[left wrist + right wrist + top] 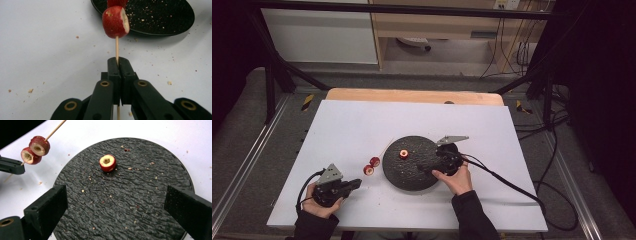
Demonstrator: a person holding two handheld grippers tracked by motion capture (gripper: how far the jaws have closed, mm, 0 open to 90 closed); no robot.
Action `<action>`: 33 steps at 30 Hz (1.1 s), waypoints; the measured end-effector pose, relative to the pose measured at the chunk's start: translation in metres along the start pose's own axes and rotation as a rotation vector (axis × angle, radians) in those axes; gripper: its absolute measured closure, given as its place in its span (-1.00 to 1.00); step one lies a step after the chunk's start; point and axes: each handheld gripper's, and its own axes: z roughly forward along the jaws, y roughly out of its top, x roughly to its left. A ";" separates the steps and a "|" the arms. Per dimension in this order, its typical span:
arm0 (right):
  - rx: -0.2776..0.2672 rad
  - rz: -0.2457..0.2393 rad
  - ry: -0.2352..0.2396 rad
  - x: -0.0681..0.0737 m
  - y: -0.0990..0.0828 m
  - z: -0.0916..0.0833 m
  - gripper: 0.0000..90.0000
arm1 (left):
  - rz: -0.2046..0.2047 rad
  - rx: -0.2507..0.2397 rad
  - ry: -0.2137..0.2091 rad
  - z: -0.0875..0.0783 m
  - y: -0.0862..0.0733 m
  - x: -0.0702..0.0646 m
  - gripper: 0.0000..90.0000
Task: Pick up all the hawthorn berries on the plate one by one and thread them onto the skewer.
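Note:
My left gripper [357, 183] [118, 60] is shut on a thin wooden skewer [116, 47] near the table's front left. Two cored red fruit pieces [372, 165] [35, 150] are threaded on the skewer just past the jaws; the nearer piece [115, 22] shows a cut white face. To the right lies a round black plate [404, 175] [140, 185] with one more cored red fruit piece [404, 154] [107, 162] on it. My right gripper [424, 167] [117, 207] hovers over the plate's near right part, jaws wide open and nothing between them.
A white sheet [362, 125] covers the table, and a wooden edge [412, 95] shows at the back. Crumbs [30, 90] dot the sheet and the plate. The right gripper's cable [507, 182] trails off to the right. Black frame bars [277, 70] stand at the far corners.

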 end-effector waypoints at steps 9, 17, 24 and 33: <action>0.067 -0.041 0.005 0.006 0.016 0.018 -0.88 | 0.003 0.008 0.001 0.002 0.000 0.001 0.97; 0.100 -0.048 0.015 0.009 0.027 0.038 -0.87 | -0.007 0.008 0.002 0.002 0.000 0.003 0.97; 0.144 -0.069 0.004 0.013 0.038 0.051 -0.87 | -0.013 0.007 0.002 0.002 -0.001 0.005 0.97; 0.195 -0.116 -0.004 0.014 0.050 0.067 -0.78 | -0.020 0.006 0.008 0.002 -0.001 0.006 0.97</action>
